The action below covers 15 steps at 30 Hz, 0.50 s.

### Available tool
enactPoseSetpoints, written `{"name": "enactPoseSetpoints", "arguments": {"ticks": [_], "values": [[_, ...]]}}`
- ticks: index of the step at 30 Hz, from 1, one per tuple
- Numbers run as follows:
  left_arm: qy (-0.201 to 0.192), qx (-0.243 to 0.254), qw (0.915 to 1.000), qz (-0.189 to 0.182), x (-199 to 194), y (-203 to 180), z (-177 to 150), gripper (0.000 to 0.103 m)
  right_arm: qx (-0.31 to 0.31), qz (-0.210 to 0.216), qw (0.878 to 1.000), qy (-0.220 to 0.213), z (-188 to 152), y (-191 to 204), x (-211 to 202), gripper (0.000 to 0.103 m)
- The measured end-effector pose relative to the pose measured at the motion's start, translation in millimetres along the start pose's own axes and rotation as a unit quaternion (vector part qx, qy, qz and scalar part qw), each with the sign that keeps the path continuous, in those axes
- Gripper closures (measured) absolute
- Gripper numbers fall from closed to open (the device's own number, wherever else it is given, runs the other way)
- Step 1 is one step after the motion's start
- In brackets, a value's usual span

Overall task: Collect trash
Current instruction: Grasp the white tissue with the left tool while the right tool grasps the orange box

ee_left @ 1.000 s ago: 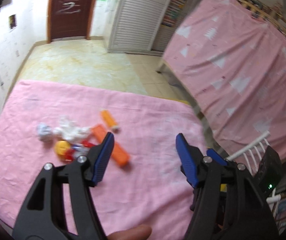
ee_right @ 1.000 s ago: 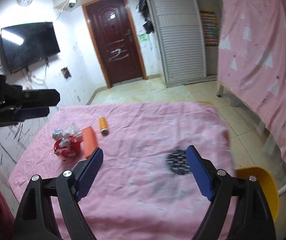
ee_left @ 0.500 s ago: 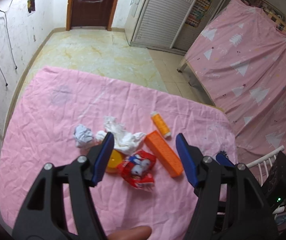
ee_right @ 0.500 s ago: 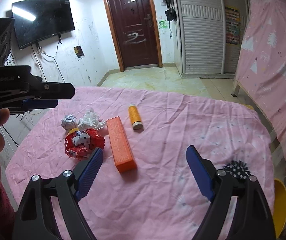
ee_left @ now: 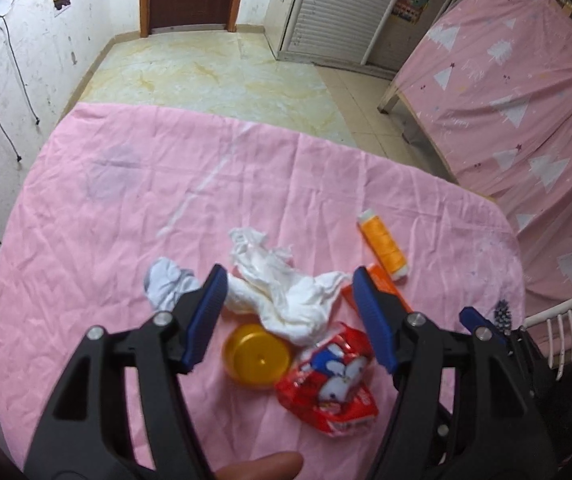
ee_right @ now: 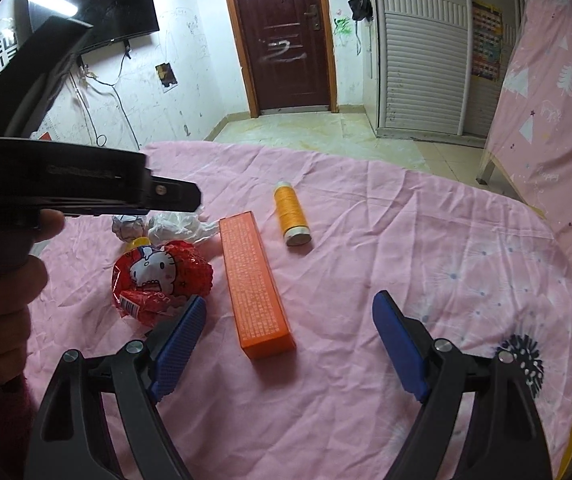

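The trash lies in a pile on the pink cloth. It is a crumpled white tissue point(ee_left: 281, 292), a small paper ball point(ee_left: 167, 286), a yellow round lid point(ee_left: 255, 356), a red cartoon wrapper point(ee_left: 330, 388), an orange box point(ee_left: 382, 286) and an orange thread spool point(ee_left: 384, 244). My left gripper point(ee_left: 289, 280) hovers above the tissue; its jaws are opening and the pads touch nothing. My right gripper point(ee_right: 290, 300) stands open over the near end of the orange box point(ee_right: 253, 280), with the wrapper point(ee_right: 161, 276) to its left and the spool point(ee_right: 292, 212) beyond.
The pink cloth point(ee_left: 125, 200) covers a rounded table with tiled floor beyond its far edge. A pink-draped bed point(ee_left: 526, 100) stands to the right, with a white rail point(ee_left: 558, 312) and a yellow chair point(ee_right: 570, 432) near the table. A hand point(ee_right: 1, 292) holds the left gripper.
Both grippers came forward and lower toward the pile. The left one swung over the tissue and lid and its jaws widened a little. The right one now frames the orange box.
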<state>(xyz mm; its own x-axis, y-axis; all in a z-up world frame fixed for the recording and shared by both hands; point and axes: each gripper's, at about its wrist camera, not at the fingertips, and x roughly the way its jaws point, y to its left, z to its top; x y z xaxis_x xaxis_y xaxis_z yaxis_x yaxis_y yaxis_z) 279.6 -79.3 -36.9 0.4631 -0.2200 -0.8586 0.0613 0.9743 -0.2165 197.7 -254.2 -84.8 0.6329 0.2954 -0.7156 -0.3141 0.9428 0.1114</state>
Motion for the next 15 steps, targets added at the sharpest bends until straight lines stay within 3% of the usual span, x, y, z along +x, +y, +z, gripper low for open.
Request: {"name": "enactPoseSetpoints", "arguments": {"ticks": [3,10,15], "values": [[0.005,0.009,0.9998,0.018,8.1,-0.2,0.7,0.036,-0.007,0.000,1.000,0.005,1.7,2.6,3.1,0.025],[0.013,0.022,0.9994,0.022,18.1,-2.4,0.7,0.036,-0.017,-0.014,0.999,0.026,4.4,10.2,14.4,0.025],[0.012,0.020,0.9994,0.024,21.3,-1.8,2.4,0.055,-0.013,-0.019,0.999,0.036,6.5,9.2,19.6,0.025]]}}
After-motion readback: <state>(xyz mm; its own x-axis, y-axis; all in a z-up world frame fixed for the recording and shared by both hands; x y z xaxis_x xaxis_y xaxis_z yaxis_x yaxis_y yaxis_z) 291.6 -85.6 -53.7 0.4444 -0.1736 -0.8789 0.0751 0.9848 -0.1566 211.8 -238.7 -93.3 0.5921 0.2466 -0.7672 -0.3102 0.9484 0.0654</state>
